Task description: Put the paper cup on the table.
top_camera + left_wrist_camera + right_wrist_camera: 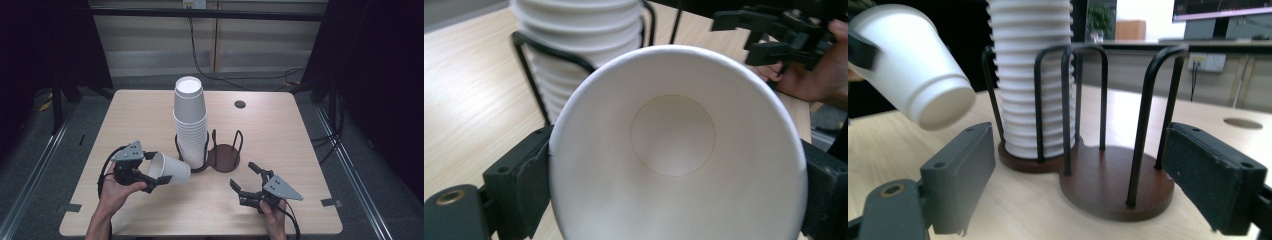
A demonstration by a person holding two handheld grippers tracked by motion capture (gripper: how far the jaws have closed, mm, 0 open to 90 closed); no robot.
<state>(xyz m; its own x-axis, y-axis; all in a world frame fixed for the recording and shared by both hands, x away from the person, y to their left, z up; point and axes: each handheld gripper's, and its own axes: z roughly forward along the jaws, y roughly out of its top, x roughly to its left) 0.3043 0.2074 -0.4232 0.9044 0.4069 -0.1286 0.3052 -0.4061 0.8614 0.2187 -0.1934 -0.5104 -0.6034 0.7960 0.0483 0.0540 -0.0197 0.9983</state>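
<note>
1. Pale wood-grain counter (280, 130) under a dim room with dark curtains at both sides: that is my workspace, and I read it starting from what I hold.
2. My left tongs (155, 176) are clamped on a single white paper cup (170, 169), one black jaw on each side of its wide rim. In the left gripper view the cup's open mouth (674, 150) faces the camera, so I am gripping it near the lip, where the wall is stiffest.
3. I hold the cup tipped on its side, base pointing toward the rack and clear of the counter. My guess is that this keeps the narrow end free to lead into whatever it goes onto next.
4. My right tongs (245, 181) are spread wide and carry nothing. In the right gripper view the jaws frame the rack, likely waiting to steady it.
5. Just beyond both stands a dark wooden two-bay cup rack with black wire hoops (225, 156). Its left bay carries a tall stack of white paper cups (190, 120), mouths down, and the hoops keep that tower upright.
6. The right bay (1113, 185) is bare. The held cup hangs just beside the stack's lower part, apart from it as far as I can tell.
7. Farther back, a small round cable port (240, 104) sits in the counter.
</note>
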